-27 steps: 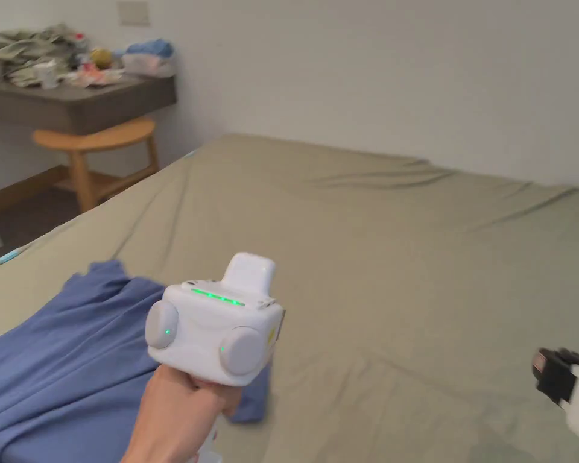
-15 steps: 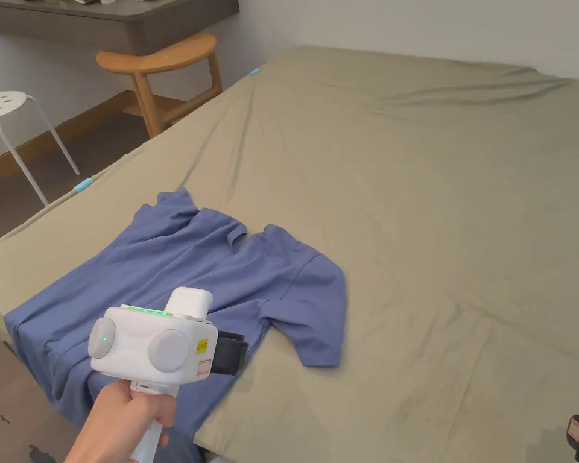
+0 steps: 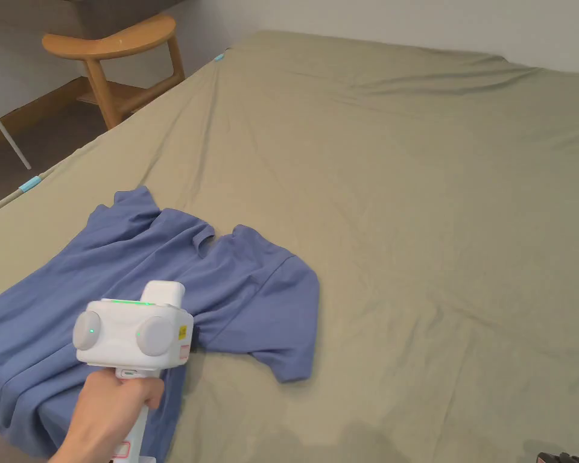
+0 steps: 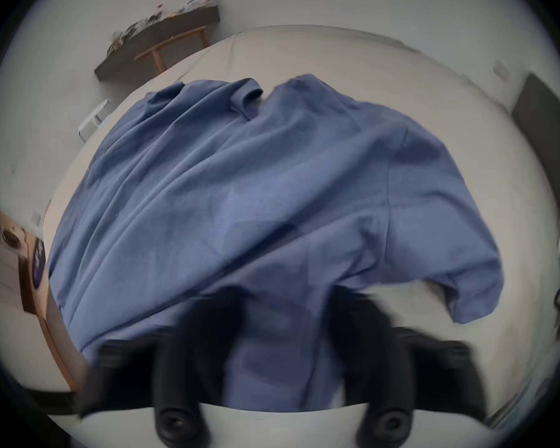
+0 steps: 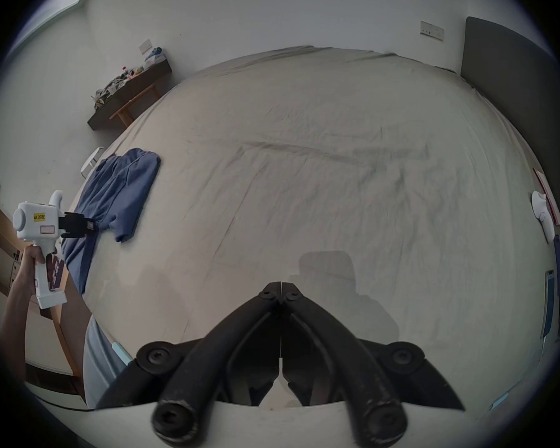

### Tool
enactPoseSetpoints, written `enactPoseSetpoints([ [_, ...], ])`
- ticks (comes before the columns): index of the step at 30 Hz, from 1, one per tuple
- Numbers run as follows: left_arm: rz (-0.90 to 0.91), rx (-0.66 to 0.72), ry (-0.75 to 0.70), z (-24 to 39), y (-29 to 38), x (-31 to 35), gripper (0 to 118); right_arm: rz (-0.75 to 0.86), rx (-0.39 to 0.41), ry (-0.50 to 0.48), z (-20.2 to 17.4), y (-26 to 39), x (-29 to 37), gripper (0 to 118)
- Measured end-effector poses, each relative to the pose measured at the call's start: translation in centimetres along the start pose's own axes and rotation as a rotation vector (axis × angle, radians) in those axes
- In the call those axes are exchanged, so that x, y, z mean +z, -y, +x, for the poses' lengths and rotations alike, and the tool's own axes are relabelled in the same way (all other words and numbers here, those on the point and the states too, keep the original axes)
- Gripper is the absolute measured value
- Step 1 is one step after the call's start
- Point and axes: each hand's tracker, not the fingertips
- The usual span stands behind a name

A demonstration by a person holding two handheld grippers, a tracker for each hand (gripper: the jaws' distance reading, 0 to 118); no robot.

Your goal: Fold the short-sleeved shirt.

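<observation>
A blue short-sleeved shirt (image 3: 240, 283) lies spread and wrinkled at the bed's near left corner, collar toward the far side, its lower part hanging over the edge. A hand holds my left gripper (image 3: 131, 337) over the shirt's side below the right-hand sleeve. In the left gripper view the shirt (image 4: 272, 196) spreads beyond my left gripper (image 4: 282, 309), whose blurred jaws stand apart, open, with fabric showing between them. My right gripper (image 5: 280, 288) is shut on nothing above bare sheet, far to the right of the shirt (image 5: 117, 190). From there the left gripper (image 5: 89, 225) shows at the shirt's edge.
The olive bed sheet (image 3: 433, 211) stretches wide to the right and far side. A wooden stool (image 3: 110, 45) stands past the bed's left edge, under a cluttered shelf (image 5: 133, 89). A dark headboard (image 5: 514, 83) and several small items (image 5: 550, 293) line the bed's right side.
The head camera has tilted down, so the whole shirt now shows. My left gripper has come lower and closer to the shirt's side. The right gripper has slipped toward the bottom right corner.
</observation>
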Motion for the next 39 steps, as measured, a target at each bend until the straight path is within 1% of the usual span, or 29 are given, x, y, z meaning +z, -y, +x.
enactPoseSetpoints([
  [1, -0.021, 0.026, 0.088, -0.7, -0.5, 0.1, 1, 0.002, -0.002, -0.004, 0.0, 0.0, 0.1, 0],
  [3, -0.035, 0.148, 0.177, -1.4, -1.0, 0.9, 1, 0.009, -0.006, -0.010, 0.1, 0.1, 0.4, 0],
  [5, -0.014, 0.107, 0.174, -0.9, -1.8, 2.5, 1, 0.021, -0.019, -0.019, 0.4, 0.3, 0.9, 0],
  [7, 0.014, 0.093, 0.185, 0.3, -2.9, 4.3, 1, 0.031, -0.037, -0.027, 1.0, 0.3, 1.4, 0],
  [10, 0.065, 0.093, 0.307, 3.5, -4.9, 7.4, 1, 0.052, -0.058, -0.027, 2.9, 0.8, 2.1, 0],
  [12, 0.099, 0.038, 0.337, 7.1, -6.5, 9.2, 1, 0.072, -0.073, -0.013, 3.6, 1.2, 3.0, 0],
  [13, 0.101, -0.019, 0.346, 9.6, -7.3, 10.1, 1, 0.090, -0.081, -0.004, 4.2, 1.4, 3.6, 0],
  [15, 0.128, -0.080, 0.387, 15.4, -8.0, 11.9, 1, 0.133, -0.098, 0.028, 5.5, 1.8, 4.8, 0],
  [18, 0.127, -0.149, 0.547, 25.3, -9.1, 14.1, 1, 0.172, -0.125, 0.065, 7.9, 2.4, 6.6, 0],
  [19, 0.127, -0.196, 0.574, 28.9, -9.0, 14.8, 1, 0.189, -0.141, 0.080, 8.7, 2.6, 7.2, 0],
  [21, 0.123, -0.236, 0.672, 35.6, -9.1, 15.9, 1, 0.203, -0.167, 0.103, 10.3, 3.1, 8.6, 0],
  [22, 0.099, -0.254, 0.739, 39.5, -8.8, 16.4, 1, 0.212, -0.190, 0.119, 11.3, 3.3, 9.1, 0],
  [24, 0.068, -0.307, 0.813, 46.7, -8.4, 16.0, 1, 0.216, -0.230, 0.143, 13.3, 3.8, 9.6, 0],
  [27, -0.035, -0.371, 0.917, 57.1, -5.5, 16.4, 1, 0.229, -0.308, 0.179, 16.4, 4.5, 10.3, 0],
  [29, -0.092, -0.413, 0.943, 62.3, -3.6, 15.5, 1, 0.225, -0.351, 0.207, 18.1, 5.1, 10.5, 0],
  [30, -0.110, -0.425, 0.933, 64.5, -2.6, 14.9, 1, 0.225, -0.365, 0.212, 18.8, 5.4, 10.6, 0],
  [31, -0.123, -0.467, 0.912, 66.5, -2.1, 13.5, 1, 0.220, -0.369, 0.214, 19.4, 5.6, 10.6, 0],
  [32, -0.128, -0.453, 0.875, 67.8, -1.5, 12.2, 1, 0.213, -0.375, 0.224, 19.8, 5.6, 10.6, 0],
  [33, -0.172, -0.490, 0.846, 68.9, -1.2, 11.0, 1, 0.208, -0.379, 0.237, 20.2, 5.8, 10.5, 0],
  [34, -0.183, -0.475, 0.811, 69.5, -0.9, 9.6, 7, 0.206, -0.384, 0.245, 20.5, 6.0, 10.5, 0],
  [35, -0.158, -0.462, 0.763, 69.8, -0.8, 8.1, 38, 0.202, -0.396, 0.246, 20.8, 6.1, 10.4, 0],
  [36, -0.130, -0.493, 0.721, 69.6, -0.7, 7.3, 87, 0.199, -0.409, 0.242, 21.1, 6.1, 10.2, 0],
  [37, -0.172, -0.513, 0.708, 69.5, -0.6, 6.3, 118, 0.200, -0.416, 0.236, 21.2, 6.2, 10.1, 0],
  [38, -0.262, -0.525, 0.693, 68.7, -0.5, 5.4, 110, 0.198, -0.417, 0.234, 21.2, 6.2, 10.1, 0],
  [39, -0.244, -0.496, 0.698, 65.9, -0.2, 6.0, 101, 0.196, -0.413, 0.232, 21.0, 6.3, 10.0, 0],
])
